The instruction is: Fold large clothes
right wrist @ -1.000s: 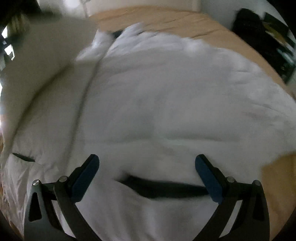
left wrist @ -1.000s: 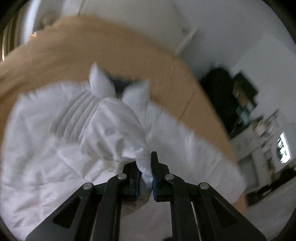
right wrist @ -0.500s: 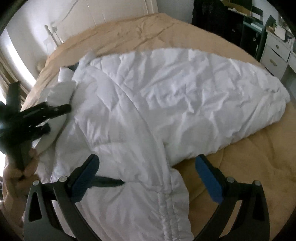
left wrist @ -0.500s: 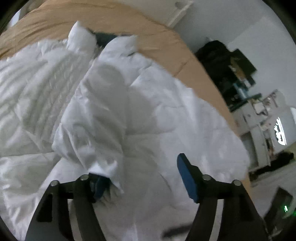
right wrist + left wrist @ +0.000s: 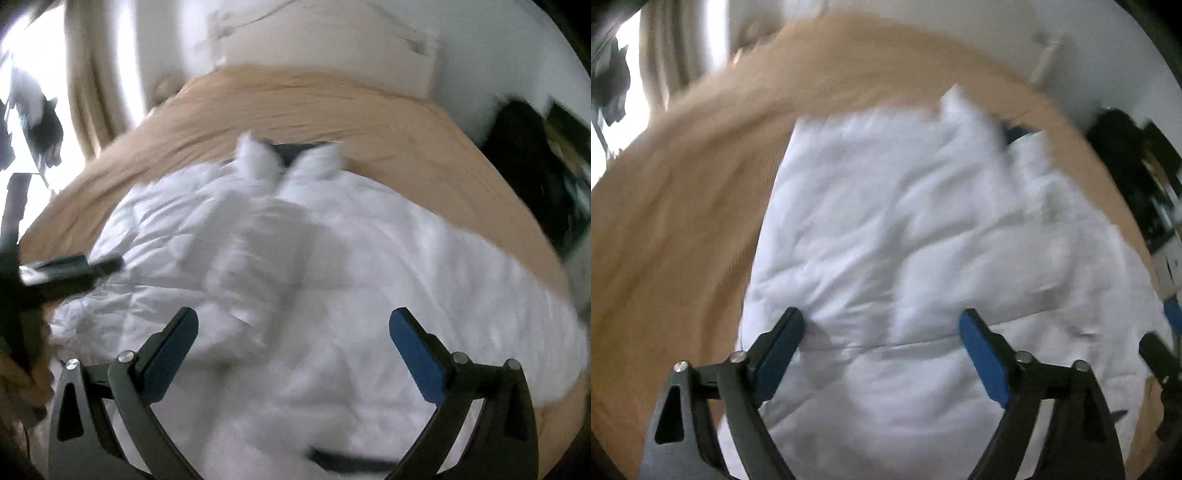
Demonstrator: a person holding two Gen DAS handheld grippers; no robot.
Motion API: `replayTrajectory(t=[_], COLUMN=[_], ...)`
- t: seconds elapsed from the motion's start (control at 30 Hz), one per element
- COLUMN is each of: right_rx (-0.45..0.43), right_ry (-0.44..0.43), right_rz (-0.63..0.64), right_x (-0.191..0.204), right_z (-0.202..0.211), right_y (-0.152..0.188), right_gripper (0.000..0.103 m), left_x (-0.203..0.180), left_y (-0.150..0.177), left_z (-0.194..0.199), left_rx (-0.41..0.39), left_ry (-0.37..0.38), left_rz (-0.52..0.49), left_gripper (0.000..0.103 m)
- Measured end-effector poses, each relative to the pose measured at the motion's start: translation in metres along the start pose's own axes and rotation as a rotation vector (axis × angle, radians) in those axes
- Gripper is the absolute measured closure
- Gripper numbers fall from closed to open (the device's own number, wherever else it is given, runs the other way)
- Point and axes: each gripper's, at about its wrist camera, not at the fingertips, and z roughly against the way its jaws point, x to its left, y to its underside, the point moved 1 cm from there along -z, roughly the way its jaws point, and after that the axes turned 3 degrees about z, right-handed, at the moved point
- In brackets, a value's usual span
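Observation:
A white puffy jacket (image 5: pixel 905 221) lies spread on the tan bedspread (image 5: pixel 683 203), its collar with dark lining (image 5: pixel 295 149) toward the headboard. My left gripper (image 5: pixel 881 315) hovers over the jacket's near left part. Its jaws are opening, and the pads press on nothing, with the cloth lying below them. My right gripper (image 5: pixel 293 314) stands wide open above the jacket (image 5: pixel 332 258), holding nothing. The left gripper (image 5: pixel 74 266) shows at the left edge of the right wrist view, and a right fingertip (image 5: pixel 1172 317) shows at the right edge of the left wrist view. Both views are blurred.
The bedspread (image 5: pixel 314 103) reaches a white headboard (image 5: pixel 325 48) against the wall. A curtain and a bright window (image 5: pixel 92 74) are on the left. Dark furniture (image 5: pixel 1126 155) stands beside the bed on the right.
My left gripper let go of the bunched white sleeve, opened wide and swung left over the jacket. My right gripper stayed open and drew back and up, so the whole jacket shows.

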Motion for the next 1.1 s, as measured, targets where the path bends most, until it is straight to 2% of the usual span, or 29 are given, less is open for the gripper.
replayTrajectory(t=[0.07, 0.1, 0.2, 0.23, 0.27, 0.3, 0.33, 0.37, 0.43, 0.47, 0.57, 0.63, 0.7, 0.77, 0.8, 0.87, 0.93, 0.97, 1.03, 1.07, 1.1], right_rx=[0.021, 0.034, 0.133, 0.172, 0.187, 0.182, 0.162, 0.145, 0.096, 0.073, 0.019, 0.007, 0.024, 0.09, 0.134, 0.127, 0.131, 0.127, 0.053, 0.012, -0.011], right_ry=[0.05, 0.072, 0.075, 0.05, 0.037, 0.037, 0.03, -0.002, -0.114, -0.16, -0.402, -0.511, -0.555, -0.521, -0.501, -0.574, -0.555, -0.504, -0.281, -0.214, -0.185], right_rz=[0.087, 0.128, 0.159, 0.158, 0.149, 0.137, 0.1, 0.05, -0.109, -0.183, -0.489, -0.65, -0.74, -0.812, -0.86, -0.947, -0.981, -0.965, -0.828, -0.745, -0.679], right_x=[0.028, 0.042, 0.057, 0.058, 0.057, 0.055, 0.047, 0.038, 0.001, -0.017, -0.087, -0.122, -0.142, -0.155, -0.162, -0.173, -0.187, -0.191, -0.194, -0.186, -0.176], right_z=[-0.022, -0.038, -0.084, -0.098, -0.108, -0.11, -0.109, -0.105, -0.09, -0.085, -0.076, -0.078, -0.088, -0.104, -0.114, -0.118, -0.104, -0.093, -0.052, -0.036, -0.026], right_y=[-0.011, -0.015, -0.016, -0.01, -0.007, -0.008, -0.01, -0.015, -0.02, -0.021, -0.009, 0.01, 0.028, 0.052, 0.071, 0.089, 0.092, 0.088, 0.066, 0.053, 0.043], right_gripper=[0.006, 0.013, 0.018, 0.028, 0.033, 0.046, 0.056, 0.059, 0.071, 0.073, 0.076, 0.076, 0.076, 0.077, 0.081, 0.082, 0.078, 0.078, 0.074, 0.074, 0.072], left_x=[0.009, 0.007, -0.003, -0.008, -0.01, -0.007, -0.008, -0.009, -0.008, -0.008, -0.005, -0.005, -0.007, -0.007, -0.008, -0.008, -0.008, -0.008, -0.008, -0.009, -0.009], left_y=[0.001, 0.0, -0.001, -0.001, 0.0, 0.002, 0.002, 0.002, 0.003, 0.002, 0.005, 0.004, 0.004, 0.006, 0.006, 0.006, 0.006, 0.007, 0.007, 0.007, 0.008], left_z=[-0.01, -0.011, -0.016, -0.017, -0.017, -0.016, -0.018, -0.02, -0.023, -0.023, -0.018, -0.018, -0.018, -0.018, -0.018, -0.018, -0.018, -0.018, -0.018, -0.018, -0.018], left_rx=[-0.007, -0.018, -0.017, -0.018, -0.02, -0.024, -0.026, -0.027, -0.026, -0.026, -0.026, -0.025, -0.026, -0.031, -0.033, -0.036, -0.036, -0.037, -0.04, -0.042, -0.042], left_ry=[0.022, 0.015, -0.03, -0.036, -0.048, -0.056, -0.06, -0.068, -0.074, -0.074, -0.072, -0.066, -0.071, -0.085, -0.089, -0.093, -0.098, -0.099, -0.103, -0.106, -0.109], left_rz=[0.021, -0.004, -0.053, -0.059, -0.069, -0.077, -0.084, -0.089, -0.094, -0.094, -0.096, -0.094, -0.097, -0.105, -0.107, -0.11, -0.115, -0.116, -0.119, -0.119, -0.12], left_gripper=[0.018, 0.016, 0.015, 0.015, 0.015, 0.014, 0.014, 0.014, 0.013, 0.013, 0.013, 0.013, 0.012, 0.012, 0.012, 0.011, 0.011, 0.011, 0.011, 0.011, 0.011])
